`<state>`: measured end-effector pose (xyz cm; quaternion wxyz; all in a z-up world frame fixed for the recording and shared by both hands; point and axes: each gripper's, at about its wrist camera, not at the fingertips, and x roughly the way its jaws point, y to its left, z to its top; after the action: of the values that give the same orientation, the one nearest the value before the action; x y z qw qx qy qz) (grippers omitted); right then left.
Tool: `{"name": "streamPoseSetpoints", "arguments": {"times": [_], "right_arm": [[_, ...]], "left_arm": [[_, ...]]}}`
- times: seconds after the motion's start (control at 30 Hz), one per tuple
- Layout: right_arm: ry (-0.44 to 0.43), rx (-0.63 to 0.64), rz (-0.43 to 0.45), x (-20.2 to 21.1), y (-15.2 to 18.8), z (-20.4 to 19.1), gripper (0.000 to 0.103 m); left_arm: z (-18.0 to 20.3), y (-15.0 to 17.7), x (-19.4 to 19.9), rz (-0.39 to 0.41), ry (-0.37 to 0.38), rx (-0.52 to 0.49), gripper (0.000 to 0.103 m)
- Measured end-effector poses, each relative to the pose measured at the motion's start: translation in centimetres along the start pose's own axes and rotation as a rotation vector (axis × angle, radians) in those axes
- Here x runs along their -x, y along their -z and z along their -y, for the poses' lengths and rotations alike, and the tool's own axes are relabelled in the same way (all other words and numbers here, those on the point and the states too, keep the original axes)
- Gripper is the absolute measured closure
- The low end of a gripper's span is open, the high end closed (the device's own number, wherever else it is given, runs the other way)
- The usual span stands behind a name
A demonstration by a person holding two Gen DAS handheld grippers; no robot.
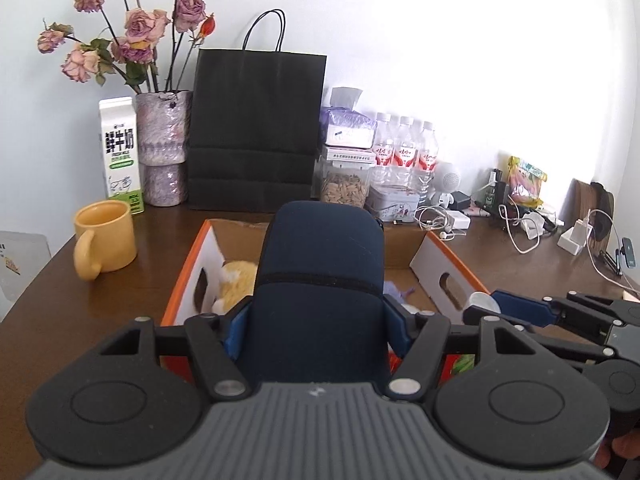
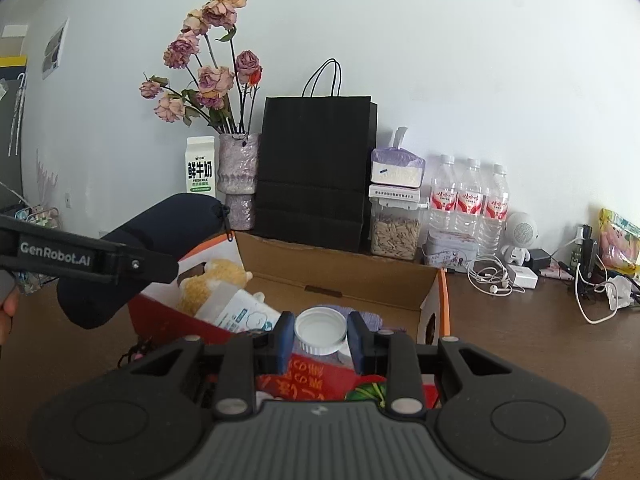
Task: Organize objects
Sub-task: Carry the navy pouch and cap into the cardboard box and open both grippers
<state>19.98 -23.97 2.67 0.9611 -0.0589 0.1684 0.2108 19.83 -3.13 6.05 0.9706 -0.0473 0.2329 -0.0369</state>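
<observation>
My left gripper (image 1: 318, 326) is clamped on a dark navy pouch (image 1: 320, 280) — blue fingers (image 1: 234, 330) pressed to both its sides, the pouch raised above the near edge of the cardboard box (image 1: 444, 264). From the right wrist view the same pouch (image 2: 132, 256) juts out over the box's left wall. My right gripper (image 2: 320, 334) grips a white plastic cap (image 2: 320, 330) between its fingers (image 2: 286, 334), held over the open box (image 2: 340, 272). Inside the box: a yellow plush toy (image 2: 216, 280) in the far left corner, a white packet (image 2: 240, 312) leaning on it. On the bench (image 1: 120, 292) — a yellow mug (image 1: 106, 240) left of the box, a milk carton (image 1: 122, 152), and a black paper bag (image 1: 256, 128) behind.
</observation>
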Motion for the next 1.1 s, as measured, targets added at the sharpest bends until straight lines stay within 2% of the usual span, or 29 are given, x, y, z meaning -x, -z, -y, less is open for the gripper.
{"name": "streamPoseSetpoints", "arguments": {"times": [0.27,0.43,0.8,0.87,0.93,0.97,1.0,1.03,1.1], "right_arm": [[0.011,-0.022,0.011,-5.3,-2.3,1.8,0.076],[0.023,-0.057,0.020,-8.2,-2.4,2.8,0.076],[0.024,-0.076,-0.029,-9.7,-0.5,3.7,0.076],[0.023,-0.074,-0.029,-9.6,-0.4,3.6,0.076],[0.036,-0.077,-0.027,-9.5,-0.3,3.6,0.074],[0.038,-0.080,-0.027,-9.4,-0.3,3.7,0.071],[0.037,-0.086,-0.023,-9.3,-0.2,3.7,0.056],[0.041,-0.090,-0.012,-9.1,-0.2,3.7,0.032],[0.066,-0.080,0.010,-8.8,-0.3,3.6,0.006]], "left_arm": [[1.1,-2.4,-5.7,-0.012,0.015,0.011,0.037],[0.8,-3.2,-8.5,-0.005,0.020,0.039,0.037],[0.2,-2.6,-11.6,-0.069,-0.020,0.035,0.037],[0.2,-2.4,-11.7,-0.078,-0.027,0.032,0.035],[0.0,-2.3,-11.6,-0.082,-0.030,0.051,0.030],[-0.1,-2.3,-11.4,-0.075,-0.034,0.054,0.026],[0.0,-2.4,-11.2,-0.066,-0.038,0.050,0.013],[0.0,-2.4,-11.0,-0.054,-0.043,0.049,0.000],[0.2,-2.4,-10.6,-0.033,-0.055,0.040,0.000]]}}
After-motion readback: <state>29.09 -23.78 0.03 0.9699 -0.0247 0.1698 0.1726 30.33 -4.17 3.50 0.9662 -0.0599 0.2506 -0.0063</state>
